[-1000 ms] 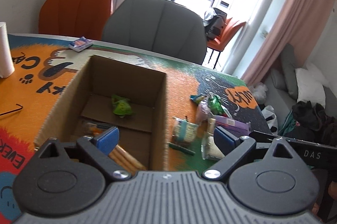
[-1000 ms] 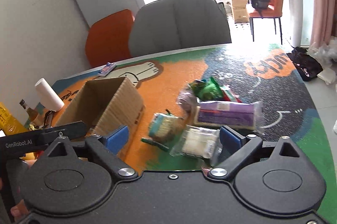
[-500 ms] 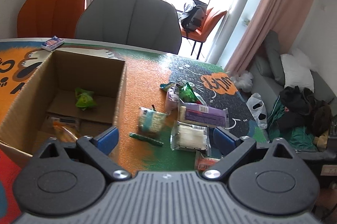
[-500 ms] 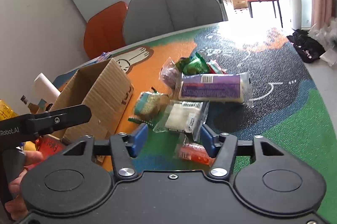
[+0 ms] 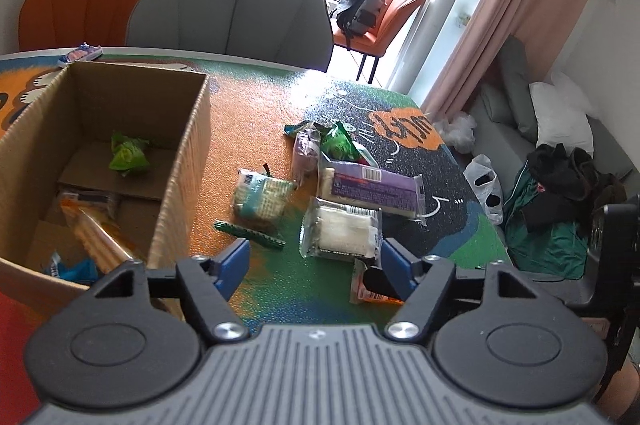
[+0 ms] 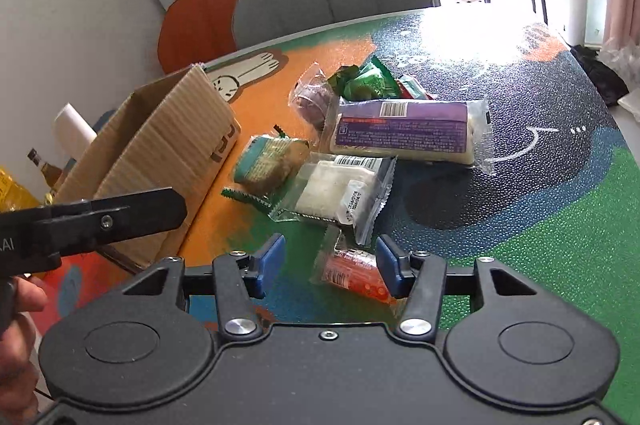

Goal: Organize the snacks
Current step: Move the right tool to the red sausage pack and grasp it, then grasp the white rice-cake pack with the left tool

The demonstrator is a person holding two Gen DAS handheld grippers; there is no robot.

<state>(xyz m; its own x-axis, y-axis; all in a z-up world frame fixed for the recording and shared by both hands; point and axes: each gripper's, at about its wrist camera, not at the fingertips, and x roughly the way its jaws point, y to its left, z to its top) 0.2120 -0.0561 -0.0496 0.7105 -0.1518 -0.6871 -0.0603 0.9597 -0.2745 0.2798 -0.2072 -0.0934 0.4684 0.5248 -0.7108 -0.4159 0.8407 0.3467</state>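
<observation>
At the left the cardboard box (image 5: 100,161) is sitting on the desk (image 6: 560,225), already holding a few snacks. Our left tongs (image 5: 314,265) are hanging half open over bare desk, having just been closing on nothing. Our right tongs (image 6: 330,265) are straddling the red snack packet (image 6: 352,273), jaws narrowed but not pressing. We are judging it light, crinkly and slippery, so we are aiming across its firm middle, not the loose sealed ends.

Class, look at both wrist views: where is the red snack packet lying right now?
The red snack packet lies on the table between the right gripper pads, just below the clear white packet.
</observation>
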